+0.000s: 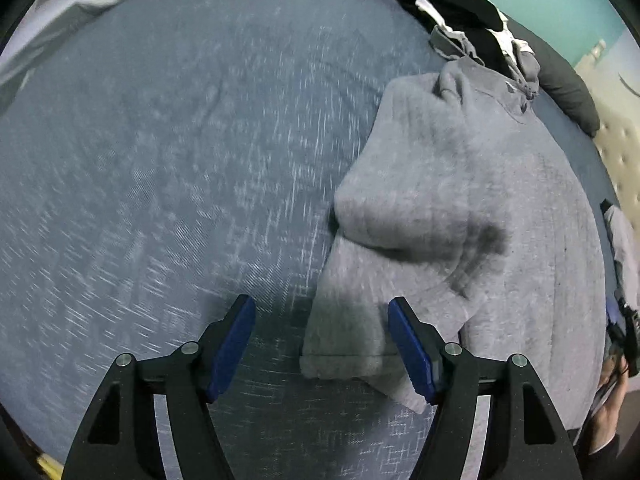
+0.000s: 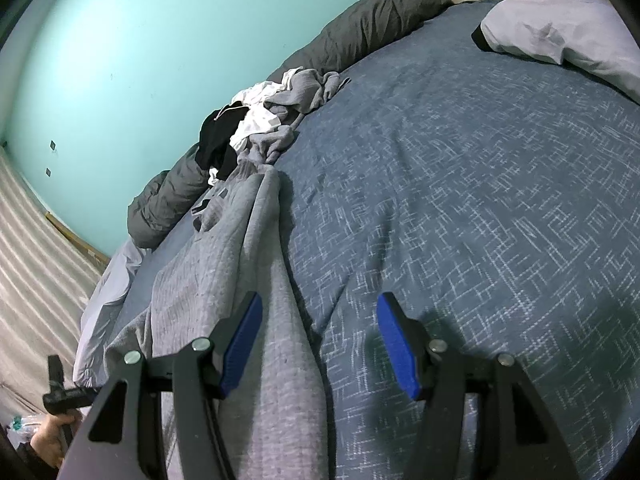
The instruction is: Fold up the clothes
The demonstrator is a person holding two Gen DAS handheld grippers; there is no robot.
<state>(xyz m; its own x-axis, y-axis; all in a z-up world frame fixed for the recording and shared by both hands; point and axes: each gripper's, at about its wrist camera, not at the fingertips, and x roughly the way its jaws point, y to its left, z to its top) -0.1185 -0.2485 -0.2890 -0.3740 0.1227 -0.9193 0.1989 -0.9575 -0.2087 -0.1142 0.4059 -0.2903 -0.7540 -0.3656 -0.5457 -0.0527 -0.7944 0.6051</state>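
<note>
- Left wrist view: the left gripper (image 1: 321, 342) points steeply down at a bed (image 1: 160, 160) covered in blue patterned fabric; its blue-padded fingers (image 1: 234, 344) stand wide apart and grip nothing; the cuff of a grey sweatshirt (image 1: 460, 200) lies on the bed between them, nearer the 3 o'clock finger, and whether it touches that pad I cannot tell
- The sweatshirt spreads from the middle toward 3 o'clock, one sleeve folded across its body; a pile of clothes (image 1: 460, 4), black, white and grey, sits at 1 o'clock
- Right wrist view: the right gripper (image 2: 320, 344) has its fingers (image 2: 396, 344) apart, closed on nothing; a sweatshirt sleeve runs between them, close to the 9 o'clock finger; a pale pillow (image 2: 560, 32) lies at 1 o'clock; a teal wall (image 2: 140, 60) fills 10 o'clock
</note>
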